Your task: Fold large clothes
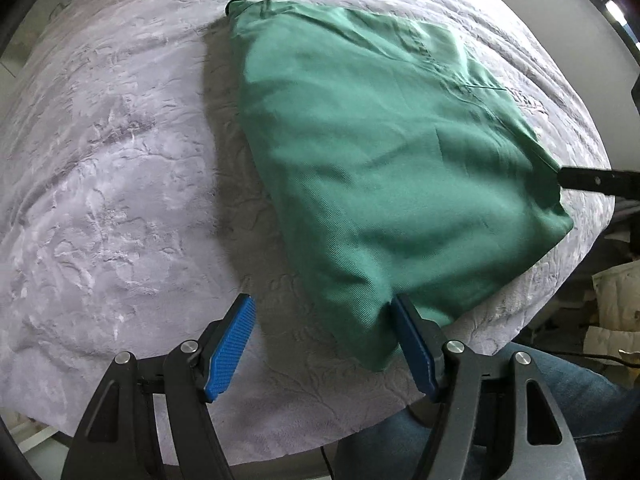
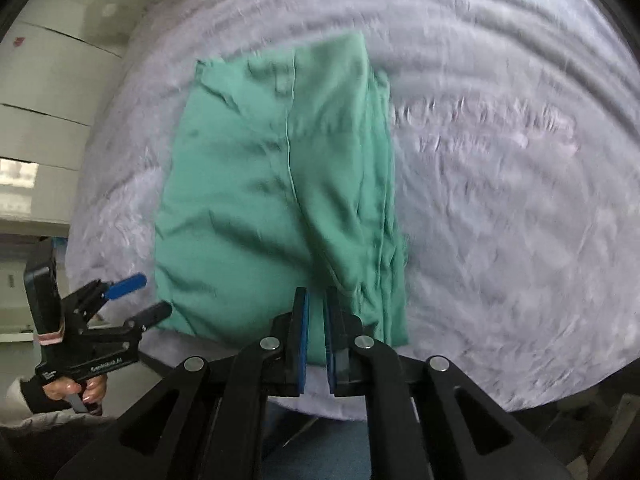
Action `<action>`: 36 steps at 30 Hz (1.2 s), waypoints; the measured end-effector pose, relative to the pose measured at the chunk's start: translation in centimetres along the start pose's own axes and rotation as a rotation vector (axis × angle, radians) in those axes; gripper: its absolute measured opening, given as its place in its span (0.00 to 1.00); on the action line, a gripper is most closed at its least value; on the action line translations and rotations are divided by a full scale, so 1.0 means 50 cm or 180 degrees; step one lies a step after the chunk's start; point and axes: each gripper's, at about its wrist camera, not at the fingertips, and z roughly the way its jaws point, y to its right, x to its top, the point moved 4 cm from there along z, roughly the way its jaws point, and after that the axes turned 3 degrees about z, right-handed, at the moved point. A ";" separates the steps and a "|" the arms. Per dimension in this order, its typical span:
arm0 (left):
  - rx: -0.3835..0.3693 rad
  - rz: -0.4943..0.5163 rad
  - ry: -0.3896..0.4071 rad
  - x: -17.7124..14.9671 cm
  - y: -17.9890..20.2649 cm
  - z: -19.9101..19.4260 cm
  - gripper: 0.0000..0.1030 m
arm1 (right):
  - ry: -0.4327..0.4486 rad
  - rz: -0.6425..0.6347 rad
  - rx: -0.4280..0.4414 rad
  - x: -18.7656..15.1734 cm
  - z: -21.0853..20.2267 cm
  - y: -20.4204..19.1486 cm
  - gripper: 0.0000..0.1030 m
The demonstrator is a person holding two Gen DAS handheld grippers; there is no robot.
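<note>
Folded green garment (image 1: pixel 384 168) on grey blanket (image 1: pixel 120 184): near corner between spread left jaws, near edge in right jaws' narrow gap, grip unclear.

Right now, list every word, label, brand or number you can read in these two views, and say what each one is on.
Light lettering on the side of the left gripper, seen from the right wrist view: too blurred to read.
Small pale label lower on the same body, above the hand: too small to read.
Green garment, grey bedspread, right gripper: no text visible.
</note>
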 end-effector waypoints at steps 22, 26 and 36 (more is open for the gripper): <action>0.0174 -0.0075 0.0180 0.060 -0.006 -0.050 0.69 | -0.0297 0.0358 -0.0093 0.013 0.123 0.035 0.03; 0.0215 -0.0065 0.0162 0.063 -0.004 -0.049 0.69 | -0.0310 0.0375 -0.0098 0.011 0.114 0.036 0.03; 0.0288 -0.0434 0.0199 0.067 -0.048 -0.049 1.00 | -0.0226 0.0443 0.0025 0.027 0.067 0.024 0.08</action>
